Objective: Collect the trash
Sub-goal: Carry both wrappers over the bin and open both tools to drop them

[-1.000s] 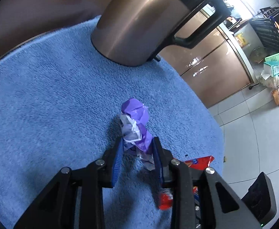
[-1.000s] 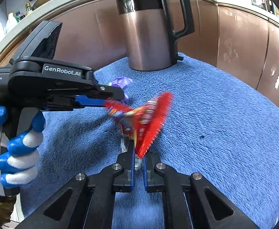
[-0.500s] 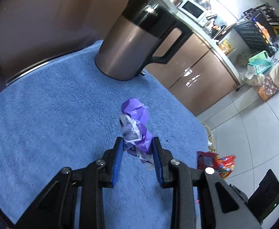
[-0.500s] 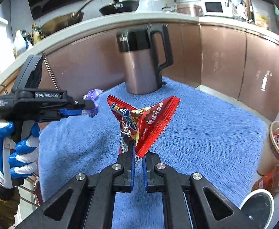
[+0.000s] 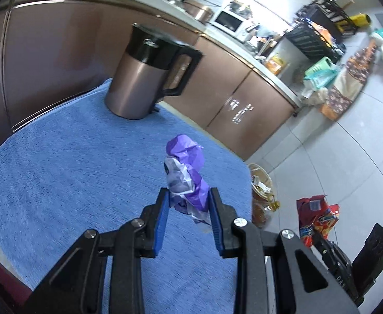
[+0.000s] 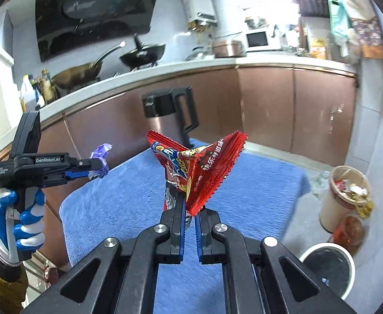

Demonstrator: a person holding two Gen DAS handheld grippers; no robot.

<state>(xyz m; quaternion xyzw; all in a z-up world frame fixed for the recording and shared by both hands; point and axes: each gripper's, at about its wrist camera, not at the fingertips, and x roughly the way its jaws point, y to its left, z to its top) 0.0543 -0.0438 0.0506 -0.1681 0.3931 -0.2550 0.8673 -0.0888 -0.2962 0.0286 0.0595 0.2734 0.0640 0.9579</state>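
The left gripper [image 5: 189, 196] pinches a crumpled purple-and-white plastic wrapper [image 5: 186, 175] between its blue ribbed pads; the soft wad bulges up beyond the fingertips. The right gripper [image 6: 190, 209] is clamped tight on a glossy red foil snack packet [image 6: 199, 167] with serrated edges, which fans out above its tips. Beneath and ahead of both tools spreads a fuzzy blue towel [image 5: 60, 183], with a brushed-metal kettle with a black handle [image 5: 144, 78] standing at its far edge.

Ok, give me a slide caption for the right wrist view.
Right hand-held gripper pinches a crumpled red foil snack packet above the blue towel-covered table, near a beige waste bin.
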